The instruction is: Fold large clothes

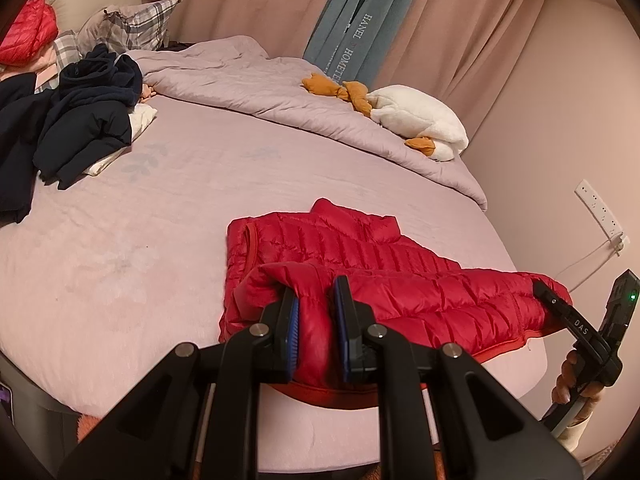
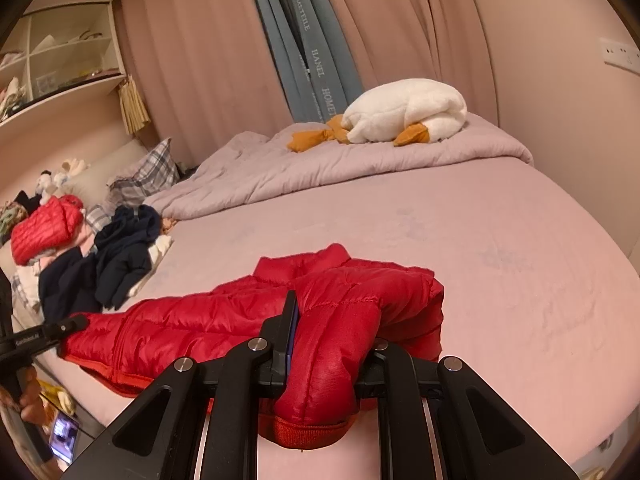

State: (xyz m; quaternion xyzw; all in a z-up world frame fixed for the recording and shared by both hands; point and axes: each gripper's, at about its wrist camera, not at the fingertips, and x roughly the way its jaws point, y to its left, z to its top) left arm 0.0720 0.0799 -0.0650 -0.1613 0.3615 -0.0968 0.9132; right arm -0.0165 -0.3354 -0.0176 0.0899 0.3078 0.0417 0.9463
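Observation:
A red quilted down jacket (image 1: 400, 280) lies across the near edge of the pink bed (image 1: 168, 216), collar toward the far side. My left gripper (image 1: 314, 312) is shut on a bunched fold of its left end, the blue pads pressing red fabric. In the right wrist view the same red jacket (image 2: 192, 320) stretches left, and my right gripper (image 2: 332, 320) is shut on its thick right end; the right finger is hidden under the fabric. The other gripper shows at each frame's edge, right gripper (image 1: 560, 304) and left gripper (image 2: 60, 330), each at a jacket end.
A heap of dark navy clothes (image 1: 84, 120) lies at the left of the bed, with a second red jacket (image 1: 28, 32) and a plaid pillow (image 1: 132, 24) behind. A rumpled duvet (image 1: 280, 88) and a white plush goose (image 1: 420, 120) fill the far side. Curtains (image 1: 440, 20) hang behind.

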